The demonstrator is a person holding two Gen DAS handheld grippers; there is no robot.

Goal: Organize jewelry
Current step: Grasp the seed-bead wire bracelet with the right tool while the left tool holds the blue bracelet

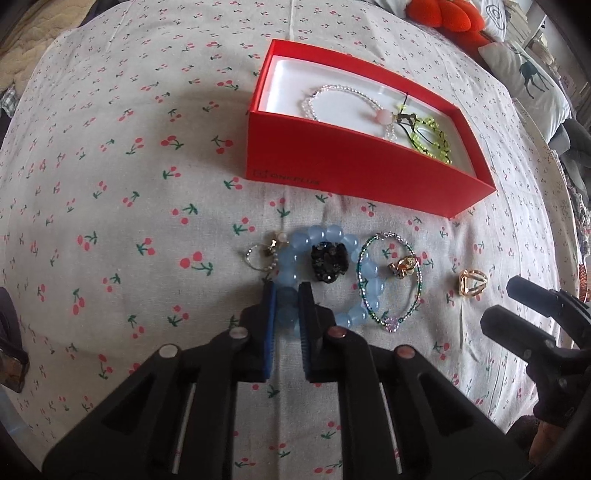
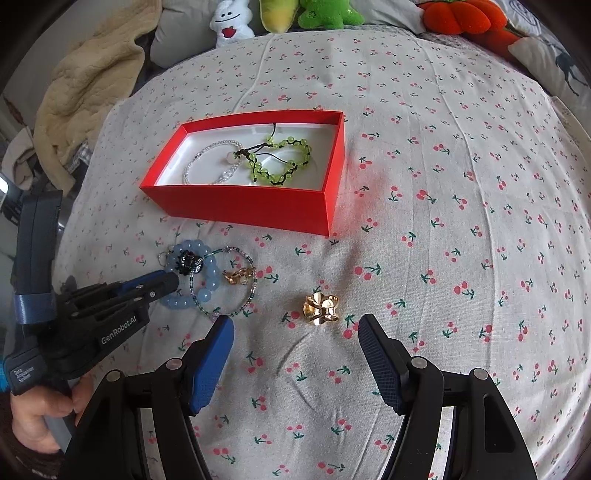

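The left gripper (image 1: 287, 306) is pinching one bead of the blue bracelet (image 1: 325, 236), down on the cherry cloth (image 1: 110, 184). A black charm (image 1: 328, 264) sits inside the blue ring of beads. A small silver ring (image 1: 255, 258) touches the bracelet on its left. A thin bead chain (image 1: 413, 295) lies over its right side, with a small gold charm (image 1: 402, 266) inside that loop. So the blue bracelet is crowded on both sides.

The right gripper (image 2: 295, 354) is spread wide and holds nothing. A gold ring (image 2: 320, 310) lies alone just in front of it, apart from the pile.

The red box (image 2: 240, 206) sits behind the pile, near it, open on top. A clear bracelet (image 2: 207, 162) and a green bracelet (image 2: 284, 162) lie inside, toward the middle. The box's white floor has bare space at the ends.

The cloth to the right of the box is bare. Stuffed toys (image 2: 232, 22) and a tan blanket (image 2: 92, 85) sit at the far edge.
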